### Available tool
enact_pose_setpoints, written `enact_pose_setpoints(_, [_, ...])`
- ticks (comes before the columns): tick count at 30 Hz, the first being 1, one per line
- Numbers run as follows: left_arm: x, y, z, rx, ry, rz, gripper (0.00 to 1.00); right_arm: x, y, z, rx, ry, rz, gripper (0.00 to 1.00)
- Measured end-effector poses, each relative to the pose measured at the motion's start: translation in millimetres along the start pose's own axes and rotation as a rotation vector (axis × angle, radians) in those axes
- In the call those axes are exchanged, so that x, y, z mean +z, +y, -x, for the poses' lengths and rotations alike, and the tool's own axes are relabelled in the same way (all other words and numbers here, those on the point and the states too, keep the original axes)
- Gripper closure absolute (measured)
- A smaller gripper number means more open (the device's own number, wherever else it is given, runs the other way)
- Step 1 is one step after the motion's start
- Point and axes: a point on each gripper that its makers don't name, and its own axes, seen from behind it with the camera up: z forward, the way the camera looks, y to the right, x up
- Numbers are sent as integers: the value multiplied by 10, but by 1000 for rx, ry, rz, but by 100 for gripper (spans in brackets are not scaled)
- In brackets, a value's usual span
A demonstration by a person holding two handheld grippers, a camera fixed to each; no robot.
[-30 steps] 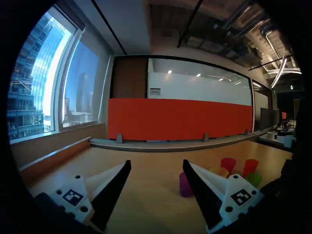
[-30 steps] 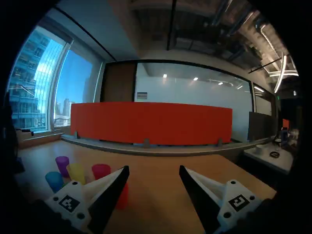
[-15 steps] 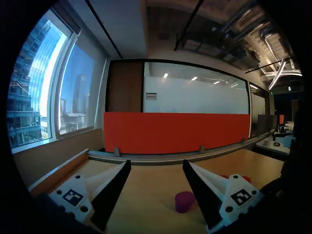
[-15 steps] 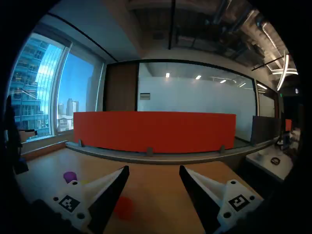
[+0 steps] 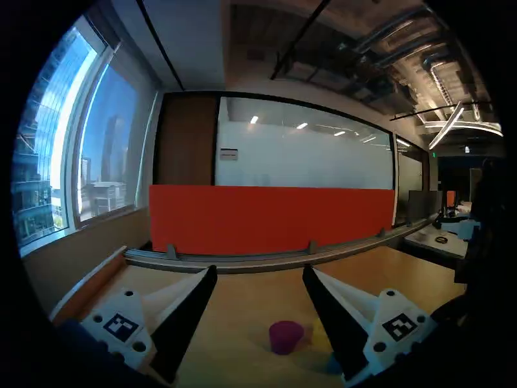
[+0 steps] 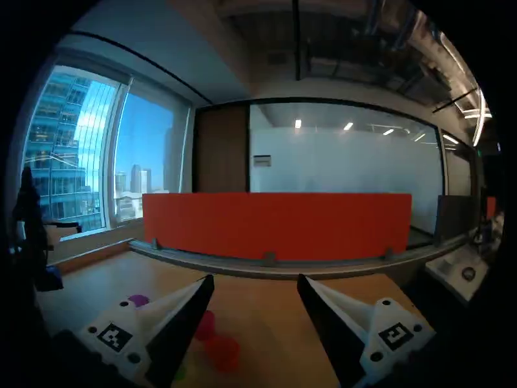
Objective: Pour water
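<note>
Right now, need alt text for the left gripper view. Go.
The left gripper hangs open and empty over a wooden table, a purple cup on it low between the fingers. An orange divider runs along the table's far edge; windows line the wall to the left.

Both views skim the desk (image 5: 245,304) toward orange partition (image 5: 271,220).

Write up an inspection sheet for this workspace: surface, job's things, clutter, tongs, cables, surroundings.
Surface: wooden table.
Job's things: purple cup upright ahead of left tongs; red cup and pink cup beside right tongs.
Clutter: small items on side desk.
Tongs: both open, holding nothing.
Cables: nothing seen.
Surroundings: orange partition, tall windows, exposed ceiling pipes.
</note>
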Motion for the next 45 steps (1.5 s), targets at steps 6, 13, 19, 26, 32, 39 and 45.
enact_pose_setpoints(6, [6,250,-97,3,8,120,1,2,-139,-12,-11,-2,-94,1])
enact_pose_setpoints(13, [-38,520,-179,12,13,248,1,-33,-426,-58,-19,-3,-233,1])
enact_pose_setpoints(19, [-70,702,-132,52,-1,321,1,-55,-655,-60,-11,-8,-346,1])
enact_pose_setpoints(26, [-46,803,-18,57,-37,369,1,-44,-759,48,-28,-44,-401,1])
enact_pose_setpoints(32, [-55,872,108,70,-71,414,1,-53,-842,185,-53,-96,-452,1])
enact_pose_setpoints(39, [-88,958,274,60,-112,475,1,-82,-902,379,-86,-159,-501,1])
enact_pose_setpoints(45, [-91,975,473,56,-148,502,1,-105,-960,548,-109,-194,-529,1])
